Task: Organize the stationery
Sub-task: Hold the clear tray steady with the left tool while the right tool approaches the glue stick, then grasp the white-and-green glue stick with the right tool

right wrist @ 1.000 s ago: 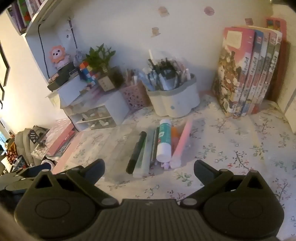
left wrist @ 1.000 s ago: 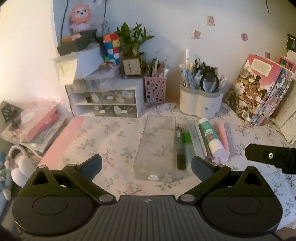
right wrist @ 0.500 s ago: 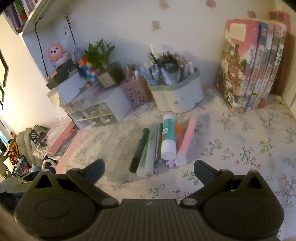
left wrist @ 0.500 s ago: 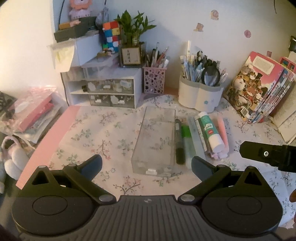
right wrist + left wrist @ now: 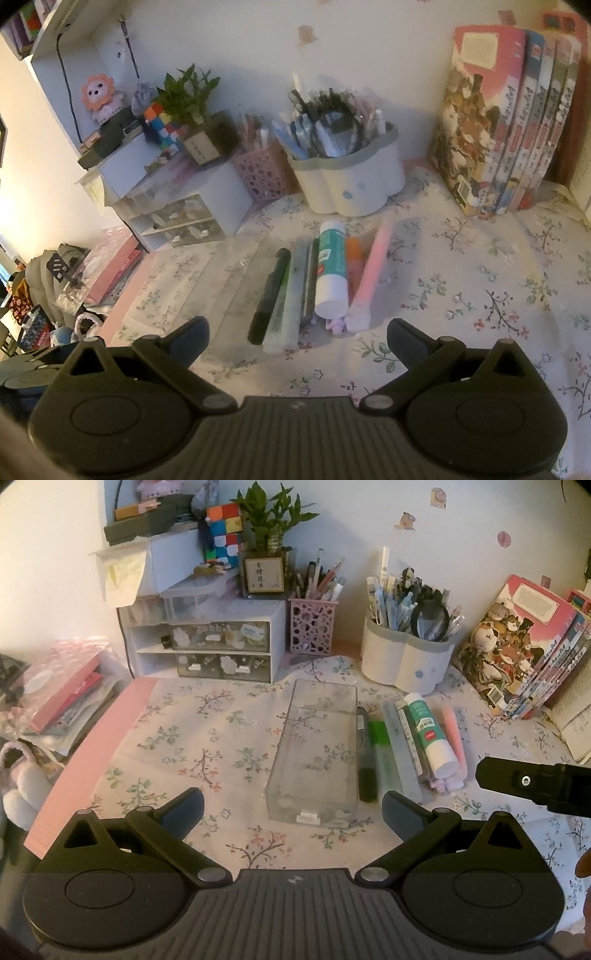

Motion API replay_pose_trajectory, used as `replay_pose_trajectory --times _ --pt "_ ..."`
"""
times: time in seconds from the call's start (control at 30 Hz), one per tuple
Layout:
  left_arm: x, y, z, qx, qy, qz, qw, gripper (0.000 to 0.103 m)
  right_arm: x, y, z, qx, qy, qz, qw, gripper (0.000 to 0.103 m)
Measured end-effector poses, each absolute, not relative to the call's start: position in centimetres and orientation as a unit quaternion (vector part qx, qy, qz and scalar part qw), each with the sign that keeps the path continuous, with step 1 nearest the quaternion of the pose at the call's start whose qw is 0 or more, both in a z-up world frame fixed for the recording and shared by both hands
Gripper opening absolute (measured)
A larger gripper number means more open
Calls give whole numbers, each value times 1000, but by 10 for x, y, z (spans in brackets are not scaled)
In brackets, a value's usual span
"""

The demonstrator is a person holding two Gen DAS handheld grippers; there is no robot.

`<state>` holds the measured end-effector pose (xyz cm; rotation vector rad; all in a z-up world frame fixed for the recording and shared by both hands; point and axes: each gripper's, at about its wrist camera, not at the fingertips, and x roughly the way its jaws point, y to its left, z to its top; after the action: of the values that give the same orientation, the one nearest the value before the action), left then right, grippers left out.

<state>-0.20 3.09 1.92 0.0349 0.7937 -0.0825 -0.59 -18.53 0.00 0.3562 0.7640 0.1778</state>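
the table (image 5: 192,738) in front of me wears a flowered cloth, with a white drawer unit (image 5: 207,646) and a row of books (image 5: 517,657) standing at the back against the wall. between them stand a white pen holder (image 5: 402,664) crammed with pens and a smaller pink mesh cup (image 5: 312,627).

in the middle of the cloth lies a clear plastic box (image 5: 314,753), lengthwise away from me and with nothing in it. just to its right the stationery lies in a tight row, all parallel to the box: a black marker (image 5: 364,753) touching the box's side, a green highlighter (image 5: 380,746), a frosted pen case (image 5: 397,749), a glue stick (image 5: 428,734) resting on top of the row, and a pink pen (image 5: 456,734) at the far right.

my left hand-held gripper (image 5: 291,805) hovers above the near end of the box, its jaws wide apart and holding nothing. my right hand-held gripper (image 5: 297,332) hangs over the near ends of the pens, jaws also spread wide and empty; its dark tip shows at the right edge of the left wrist view.
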Motion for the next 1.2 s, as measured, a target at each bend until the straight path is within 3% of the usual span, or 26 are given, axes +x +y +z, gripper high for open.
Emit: replay_pose_trajectory --times 0.7,1.03,1.2 --pt "33 24 -6 -20 456 -71 887 98 29 -200 -32 198 401 82 891 89" --pt "44 17 -17 0 458 -61 887 98 45 -201 -35 192 401 90 891 89" --pt "39 11 -27 32 423 -45 905 98 48 -201 -37 187 402 91 891 88"
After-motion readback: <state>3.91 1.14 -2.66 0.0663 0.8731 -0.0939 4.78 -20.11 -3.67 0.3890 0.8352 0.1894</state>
